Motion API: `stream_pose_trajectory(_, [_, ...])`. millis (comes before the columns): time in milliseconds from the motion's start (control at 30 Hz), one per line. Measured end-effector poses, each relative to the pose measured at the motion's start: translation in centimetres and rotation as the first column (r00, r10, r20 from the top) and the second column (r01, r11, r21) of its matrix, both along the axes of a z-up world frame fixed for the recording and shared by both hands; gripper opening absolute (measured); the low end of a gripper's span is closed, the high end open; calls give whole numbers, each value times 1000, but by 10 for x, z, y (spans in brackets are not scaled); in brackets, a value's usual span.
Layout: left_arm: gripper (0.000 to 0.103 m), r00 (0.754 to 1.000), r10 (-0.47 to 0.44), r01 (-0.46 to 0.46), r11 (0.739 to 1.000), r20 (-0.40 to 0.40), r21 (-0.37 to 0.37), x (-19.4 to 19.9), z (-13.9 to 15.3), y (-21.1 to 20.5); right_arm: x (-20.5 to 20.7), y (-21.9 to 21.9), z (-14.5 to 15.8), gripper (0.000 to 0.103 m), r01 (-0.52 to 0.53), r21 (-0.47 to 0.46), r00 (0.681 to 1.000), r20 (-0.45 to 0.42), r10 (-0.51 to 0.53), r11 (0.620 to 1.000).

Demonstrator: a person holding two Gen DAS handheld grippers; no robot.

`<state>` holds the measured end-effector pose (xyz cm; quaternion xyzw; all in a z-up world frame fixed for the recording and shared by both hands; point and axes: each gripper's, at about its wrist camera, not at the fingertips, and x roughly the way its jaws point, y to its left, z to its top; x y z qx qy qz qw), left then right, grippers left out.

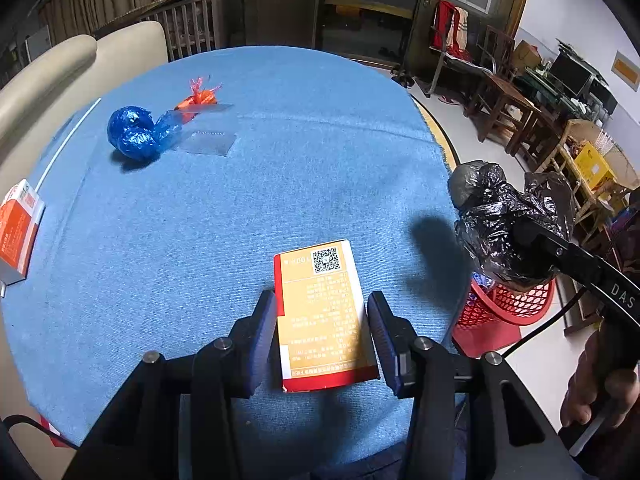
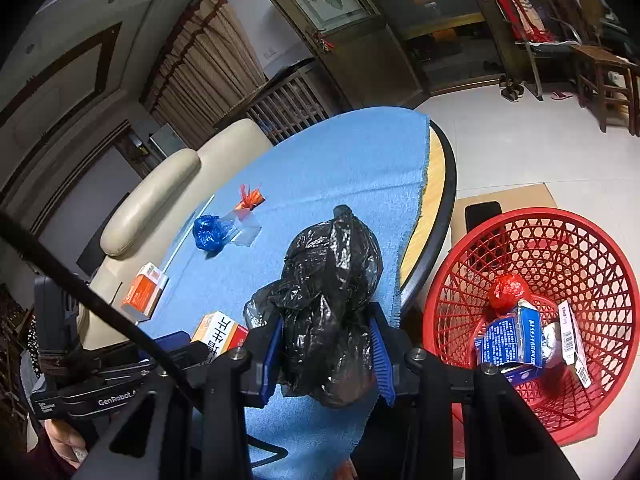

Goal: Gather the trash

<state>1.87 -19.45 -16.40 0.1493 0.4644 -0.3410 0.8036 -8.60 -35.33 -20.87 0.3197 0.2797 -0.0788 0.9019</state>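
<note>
A crumpled black bag [image 2: 328, 304] is being clamped by the right gripper [image 2: 326, 354] above the table edge; judging by this, it is being carried toward the red basket [image 2: 600, 248] at three o'clock, so a swing out over the rim is called for. An orange carton [image 1: 322, 316], bearing a QR code, is being straddled by the left gripper [image 1: 322, 336], jaws apart, the right pad clear of it. "GenRobot" is being shown on the left tool.
</note>
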Motion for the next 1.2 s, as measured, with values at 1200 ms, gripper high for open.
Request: stream_pose_trajectory(1200, [49,999,-1,2,1000,36,-20,-8,6,8,-8,-5,1,41,14,2,1000,11,-14,1000])
